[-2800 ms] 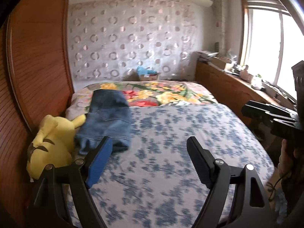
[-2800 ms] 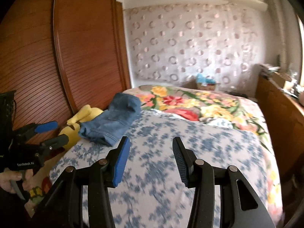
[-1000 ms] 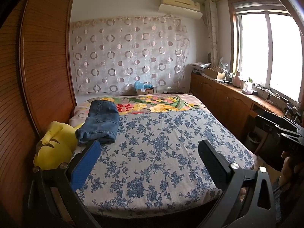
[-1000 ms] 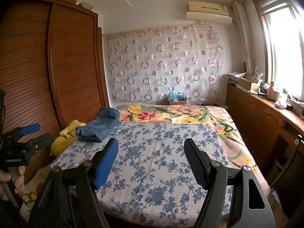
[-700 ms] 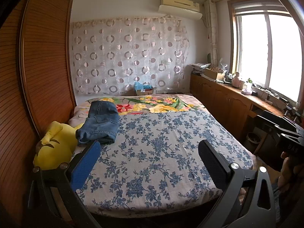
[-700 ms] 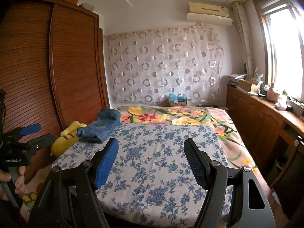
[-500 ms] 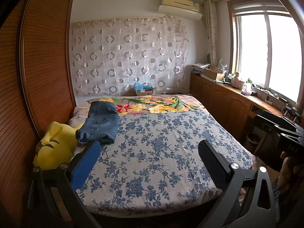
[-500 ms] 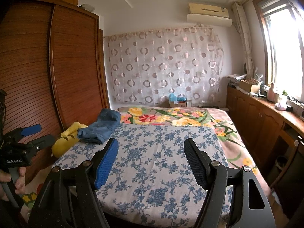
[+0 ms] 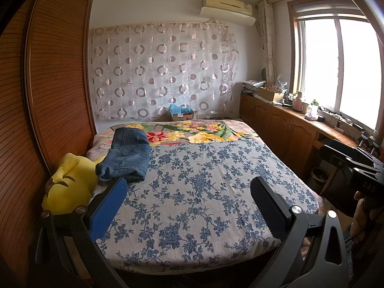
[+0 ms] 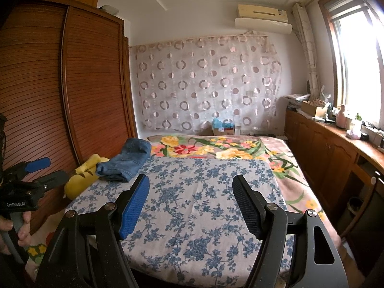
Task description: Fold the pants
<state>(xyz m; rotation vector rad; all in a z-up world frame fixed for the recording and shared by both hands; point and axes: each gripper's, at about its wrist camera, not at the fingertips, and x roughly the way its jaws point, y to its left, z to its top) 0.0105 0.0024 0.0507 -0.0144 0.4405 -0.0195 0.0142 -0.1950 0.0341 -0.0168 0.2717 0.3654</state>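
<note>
Blue denim pants (image 9: 127, 156) lie folded into a compact stack at the far left of the bed, next to a yellow plush toy; they also show in the right wrist view (image 10: 127, 159). My left gripper (image 9: 187, 187) is open and empty, held back near the foot of the bed, well away from the pants. My right gripper (image 10: 190, 183) is open and empty, also held back over the foot of the bed. Each gripper shows at the edge of the other's view, the left one (image 10: 38, 170) and the right one (image 9: 345, 158).
The bed has a blue floral cover (image 9: 206, 187) with a flowered blanket (image 9: 192, 132) at its head. A yellow plush toy (image 9: 69, 184) lies by the wooden wardrobe (image 9: 48, 96) on the left. Wooden cabinets (image 9: 288, 124) with clutter run under the window on the right.
Both grippers have drawn back from the bed since 2.8 s ago and opened wider. Over the last second nothing has visibly moved. The folded pants have stayed in place.
</note>
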